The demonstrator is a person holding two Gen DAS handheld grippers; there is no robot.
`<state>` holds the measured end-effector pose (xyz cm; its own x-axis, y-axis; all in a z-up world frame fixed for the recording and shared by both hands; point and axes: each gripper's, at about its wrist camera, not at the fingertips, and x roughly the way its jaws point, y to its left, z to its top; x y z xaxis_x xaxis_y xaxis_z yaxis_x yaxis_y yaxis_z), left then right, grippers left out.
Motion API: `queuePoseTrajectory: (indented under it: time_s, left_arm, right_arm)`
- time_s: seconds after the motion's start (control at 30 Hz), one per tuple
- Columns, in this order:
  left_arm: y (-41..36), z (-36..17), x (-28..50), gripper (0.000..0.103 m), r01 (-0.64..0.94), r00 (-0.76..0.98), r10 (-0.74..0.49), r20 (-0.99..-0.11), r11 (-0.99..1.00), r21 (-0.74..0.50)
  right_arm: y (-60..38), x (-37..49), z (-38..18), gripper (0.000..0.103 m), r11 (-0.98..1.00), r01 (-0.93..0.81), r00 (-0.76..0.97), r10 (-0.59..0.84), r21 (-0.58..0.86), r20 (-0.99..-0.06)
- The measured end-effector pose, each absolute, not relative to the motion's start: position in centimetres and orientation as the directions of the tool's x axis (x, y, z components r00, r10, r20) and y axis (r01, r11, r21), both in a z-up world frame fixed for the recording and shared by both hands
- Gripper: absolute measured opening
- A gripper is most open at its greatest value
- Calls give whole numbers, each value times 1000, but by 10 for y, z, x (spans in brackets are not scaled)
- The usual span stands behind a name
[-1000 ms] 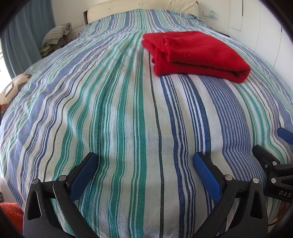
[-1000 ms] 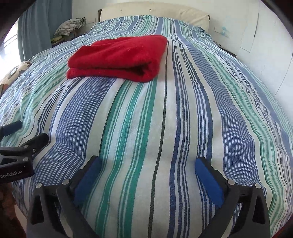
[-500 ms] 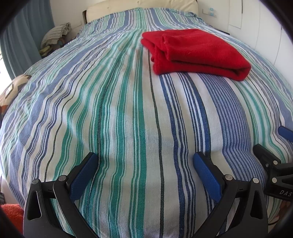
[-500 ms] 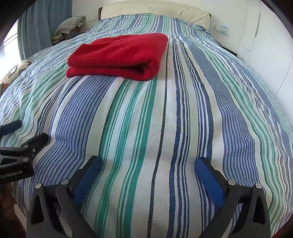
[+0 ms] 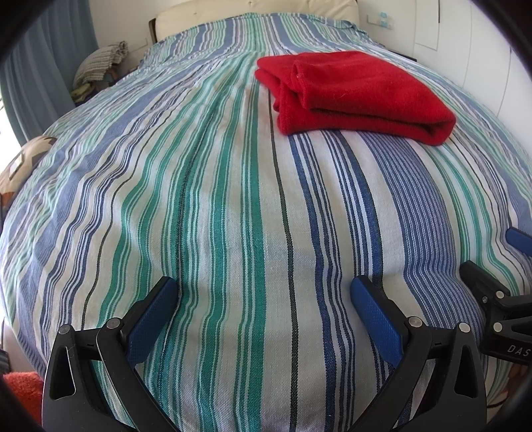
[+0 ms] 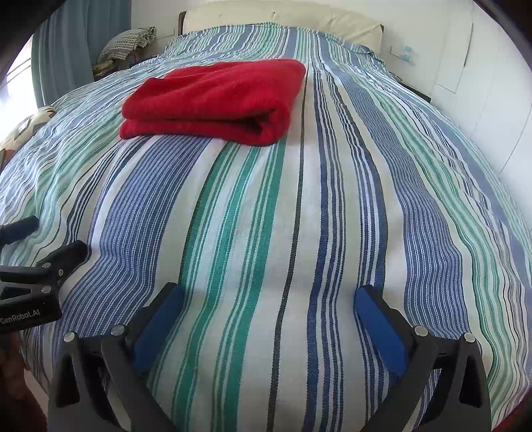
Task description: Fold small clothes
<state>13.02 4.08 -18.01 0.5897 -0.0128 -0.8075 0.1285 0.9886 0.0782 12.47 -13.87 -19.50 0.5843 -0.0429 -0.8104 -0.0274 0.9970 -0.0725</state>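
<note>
Red cloth (image 5: 352,89) lies folded into a thick rectangle on the bed, upper right of the left wrist frame; upper centre-left in the right wrist frame (image 6: 216,99). Rounded fold edge faces the cameras. Nothing touches it.

Bed cover (image 5: 232,216): white with blue, green and thin dark stripes running toward the pale headboard (image 5: 252,11) at top of frame.

Left claw (image 5: 264,300): bottom of frame, jaws spread wide, blue pads (image 5: 151,319), nothing held. It hangs over bare cover, well apart from the cloth.

Right claw (image 6: 269,310): same posture, wide open, empty, blue pads (image 6: 379,325).

Writing: the left claw's body, at the left edge of the right wrist frame, reads "GenRobot.AI". The right claw's body, at the lower right edge of the left wrist frame, shows "DAS", cut off.

Blue curtain (image 5: 43,66) at upper left; a heap of striped fabric (image 5: 99,63) beside the bed.
</note>
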Motion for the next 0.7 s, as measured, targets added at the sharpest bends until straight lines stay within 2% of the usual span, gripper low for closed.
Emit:
queuePoseTrajectory:
  time_s: [0.3, 0.4, 0.47, 0.53, 0.6, 0.7]
  left_arm:
    - [41, -180, 130, 102, 130, 587, -13, -809, 988, 78]
    - [42, -174, 135, 102, 132, 546, -16, -838, 989, 67]
    - [47, -162, 146, 101, 123, 489, -43, -871, 992, 21]
    - [55, -142, 159, 101, 135, 487, -170, -857, 984, -118]
    - [62, -120, 178, 101, 156, 511, -293, -808, 956, -248]
    - [64, -103, 225, 102, 172, 517, -375, -769, 926, -337]
  right_arm:
    - [-139, 125, -195, 102, 997, -29, 581, -42, -73, -813]
    - [-142, 130, -193, 102, 999, -16, 548, -24, -39, -836]
    - [-151, 137, -186, 103, 1000, -8, 479, 30, 29, -877]
    - [-166, 148, -176, 102, 990, 2, 419, 125, 139, -899]
    - [-192, 159, -162, 102, 946, 48, 433, 268, 319, -861]
    - [-234, 190, -143, 102, 847, 122, 520, 389, 517, -761]
